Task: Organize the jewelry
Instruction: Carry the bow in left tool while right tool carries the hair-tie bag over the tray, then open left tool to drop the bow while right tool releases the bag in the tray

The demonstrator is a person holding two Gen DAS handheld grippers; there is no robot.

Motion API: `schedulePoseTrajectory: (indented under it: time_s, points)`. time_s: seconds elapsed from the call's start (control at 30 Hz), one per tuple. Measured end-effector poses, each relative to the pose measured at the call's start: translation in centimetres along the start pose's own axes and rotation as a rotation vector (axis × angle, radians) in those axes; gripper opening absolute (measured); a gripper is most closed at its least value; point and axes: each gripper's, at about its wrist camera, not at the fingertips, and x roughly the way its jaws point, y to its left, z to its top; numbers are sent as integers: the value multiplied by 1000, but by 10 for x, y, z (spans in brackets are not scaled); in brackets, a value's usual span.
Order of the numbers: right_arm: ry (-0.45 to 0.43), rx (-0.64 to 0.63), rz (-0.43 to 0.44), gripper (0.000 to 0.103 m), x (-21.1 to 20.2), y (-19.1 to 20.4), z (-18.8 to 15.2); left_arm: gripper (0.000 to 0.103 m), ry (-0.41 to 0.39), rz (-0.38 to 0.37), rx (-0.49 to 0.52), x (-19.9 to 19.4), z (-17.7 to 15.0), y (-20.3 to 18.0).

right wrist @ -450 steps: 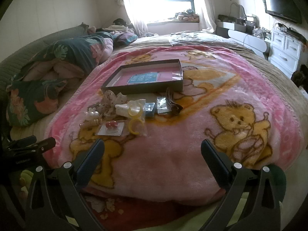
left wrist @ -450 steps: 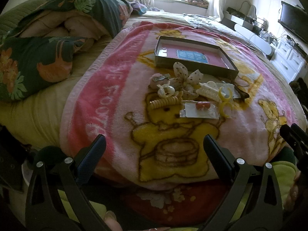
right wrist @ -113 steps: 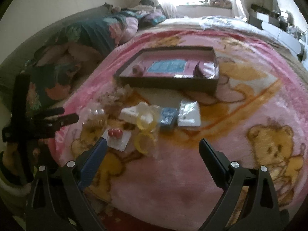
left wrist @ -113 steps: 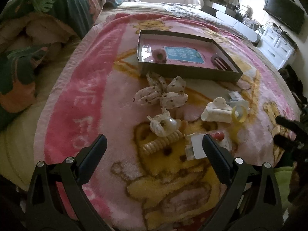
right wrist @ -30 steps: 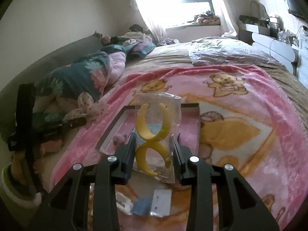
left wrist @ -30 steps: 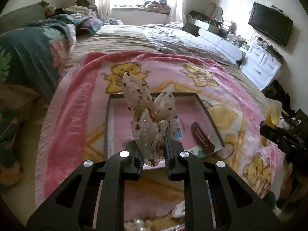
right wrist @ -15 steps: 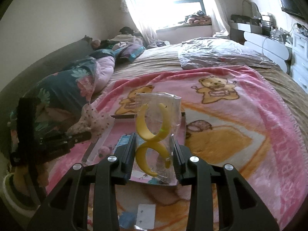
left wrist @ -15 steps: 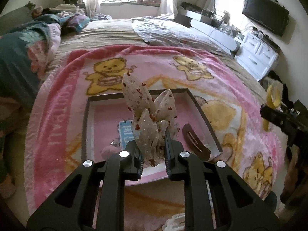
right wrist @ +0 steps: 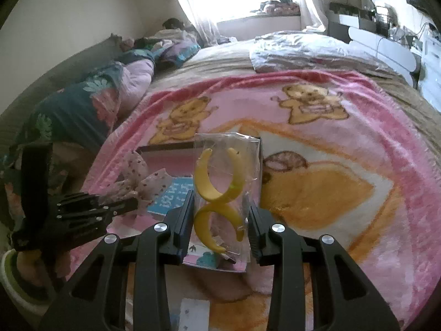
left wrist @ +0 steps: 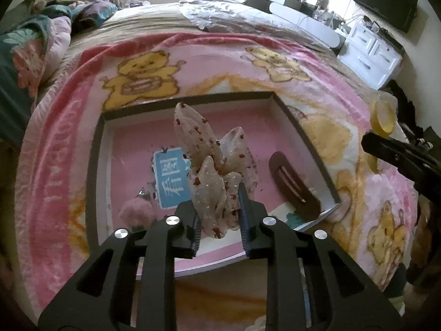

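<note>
My left gripper [left wrist: 217, 218] is shut on a cream fabric hair bow with red dots [left wrist: 212, 165] and holds it above the shallow pink-lined box [left wrist: 303, 135]. In the box lie a blue card [left wrist: 171, 179], a pink fluffy piece [left wrist: 135, 212] and a brown hair clip [left wrist: 292, 184]. My right gripper [right wrist: 220, 220] is shut on a clear bag of yellow hoop earrings [right wrist: 220, 190], held above the box's near right part [right wrist: 165, 149]. The right gripper shows at the right in the left wrist view [left wrist: 399, 157], the left gripper at the left in the right wrist view [right wrist: 82, 212].
The box rests on a pink bear-print blanket [left wrist: 55, 165] on a bed. A folded floral quilt [right wrist: 69, 115] lies along the left. A white dresser [left wrist: 372, 55] stands at the right. A small card [right wrist: 193, 314] lies on the blanket below my right gripper.
Both grippers have moved forward and down toward the box, each still holding its item. The box now fills more of both views.
</note>
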Motion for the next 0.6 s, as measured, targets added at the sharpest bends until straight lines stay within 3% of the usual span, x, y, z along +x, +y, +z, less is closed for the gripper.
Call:
schedulePoseTrajectory:
  time_s: [0.3,0.6]
  points:
    - [72,8,11,33,40,2,-7,25,27,42,-16,13,-8,19]
    - [129,18,34,36,63,12,-18,45,31,59,-32,5,-17,34]
